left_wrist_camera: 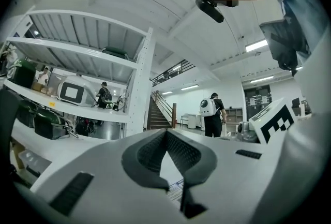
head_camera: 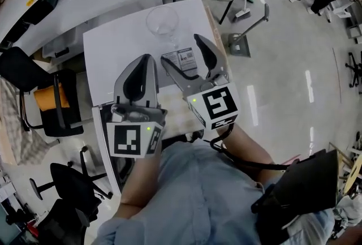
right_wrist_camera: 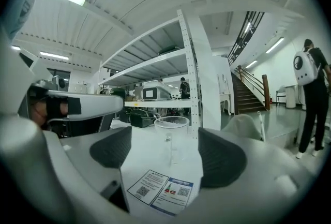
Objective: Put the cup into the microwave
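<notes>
The cup, clear and likely light, rigid, slick and breakable, stands upright at the worktop's far end, ahead of the wide-spread, empty right tongs, best clamped gently mid-wall; the left tongs are pinched together.

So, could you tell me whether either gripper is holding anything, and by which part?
Nothing is held. The left gripper is shut and empty; the right gripper is open, short of the glass cup.
</notes>
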Available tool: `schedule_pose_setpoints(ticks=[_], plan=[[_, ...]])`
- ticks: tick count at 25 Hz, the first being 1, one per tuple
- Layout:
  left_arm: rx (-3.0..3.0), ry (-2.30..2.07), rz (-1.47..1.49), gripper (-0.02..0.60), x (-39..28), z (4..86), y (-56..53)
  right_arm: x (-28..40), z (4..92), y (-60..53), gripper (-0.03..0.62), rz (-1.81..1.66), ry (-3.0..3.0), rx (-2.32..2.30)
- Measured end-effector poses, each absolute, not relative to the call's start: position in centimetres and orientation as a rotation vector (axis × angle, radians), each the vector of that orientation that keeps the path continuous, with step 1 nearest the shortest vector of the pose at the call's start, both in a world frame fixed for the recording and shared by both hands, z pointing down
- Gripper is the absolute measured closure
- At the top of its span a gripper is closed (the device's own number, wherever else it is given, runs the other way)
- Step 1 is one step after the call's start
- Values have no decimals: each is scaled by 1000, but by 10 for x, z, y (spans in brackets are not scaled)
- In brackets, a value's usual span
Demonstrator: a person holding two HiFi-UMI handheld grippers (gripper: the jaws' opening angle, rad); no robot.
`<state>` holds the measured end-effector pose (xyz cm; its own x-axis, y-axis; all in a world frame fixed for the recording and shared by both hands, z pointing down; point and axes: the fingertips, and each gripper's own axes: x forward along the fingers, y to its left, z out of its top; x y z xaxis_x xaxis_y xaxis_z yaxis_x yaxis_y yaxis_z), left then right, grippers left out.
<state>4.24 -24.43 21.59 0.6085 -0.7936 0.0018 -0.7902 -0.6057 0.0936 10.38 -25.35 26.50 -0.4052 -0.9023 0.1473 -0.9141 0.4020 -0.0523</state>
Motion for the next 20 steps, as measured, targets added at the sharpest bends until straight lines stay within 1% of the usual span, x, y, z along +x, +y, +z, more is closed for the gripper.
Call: schedule_pose_setpoints(ticks=[2, 4, 12, 20], plan=[[2725, -1358, -63, 577, 37, 219, -253, 97, 272, -263, 139, 215, -2552, 1633], [2709, -1363, -66, 577, 32, 223, -261, 92, 278, -271, 100, 242, -2546, 1625], [2650, -1373, -58, 577, 12, 239, -290, 91, 291, -311, 60, 263, -2512, 1629], [2601, -1376, -58, 577, -1, 253, -314, 84, 303, -340, 56, 282, -2482, 1613]])
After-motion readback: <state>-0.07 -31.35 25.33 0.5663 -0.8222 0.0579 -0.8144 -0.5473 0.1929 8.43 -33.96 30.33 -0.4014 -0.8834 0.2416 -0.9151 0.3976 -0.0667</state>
